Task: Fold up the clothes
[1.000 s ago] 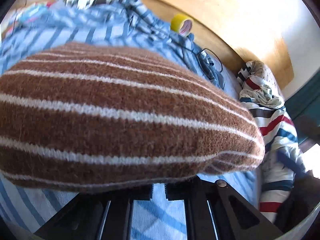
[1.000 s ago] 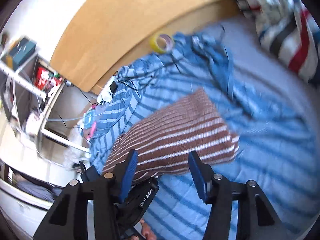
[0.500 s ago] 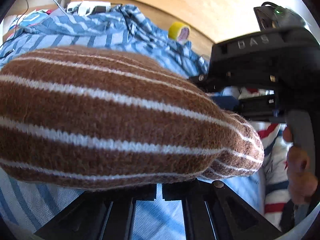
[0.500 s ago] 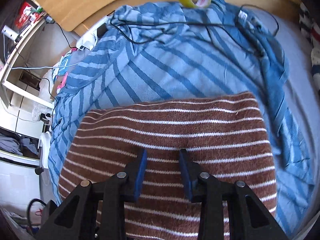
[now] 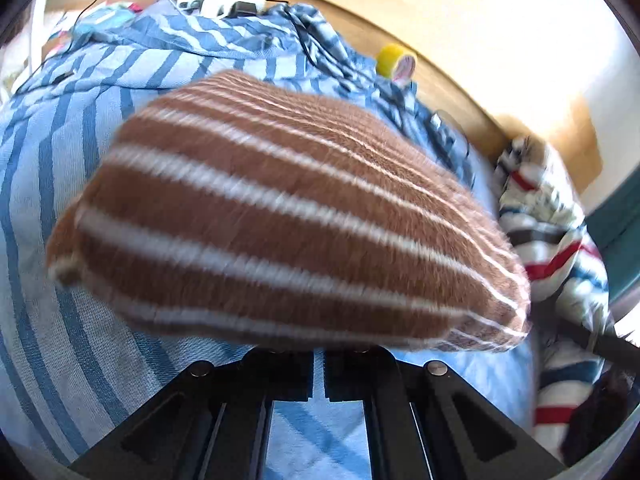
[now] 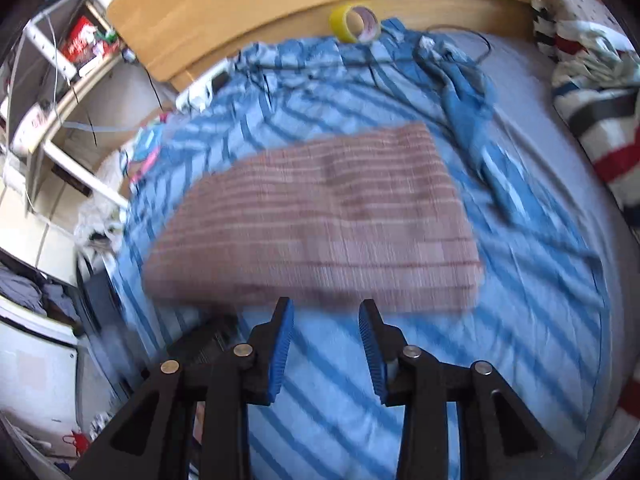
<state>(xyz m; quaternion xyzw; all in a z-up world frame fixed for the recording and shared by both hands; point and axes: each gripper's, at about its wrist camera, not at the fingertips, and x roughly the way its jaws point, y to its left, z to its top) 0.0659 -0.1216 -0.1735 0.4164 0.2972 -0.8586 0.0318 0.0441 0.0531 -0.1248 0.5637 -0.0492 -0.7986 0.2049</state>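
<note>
A folded brown sweater with thin white stripes [image 5: 280,208] fills the left wrist view. Its near edge lies over the tips of my left gripper [image 5: 318,354], whose jaws are shut on that edge; the fingertips are hidden under the knit. In the right wrist view the same sweater [image 6: 320,216] is blurred and lies across the blue striped bedspread [image 6: 400,400]. My right gripper [image 6: 326,320] sits just short of the sweater's near edge. Its jaws are opening, and only bedspread shows between the blue pads [image 6: 282,344].
A yellow tape roll [image 6: 354,24] leans against the wooden headboard [image 6: 240,8]. A heap of white bedding with red and dark stripes [image 6: 592,112] lies at the right. A black cable [image 6: 460,36] runs near the headboard. Shelves and clutter [image 6: 60,80] stand beyond the bed's left side.
The right gripper was over the sweater with its jaws narrow; it has since pulled back off the near edge. The left gripper has shifted with the sweater, whose left corner now shows.
</note>
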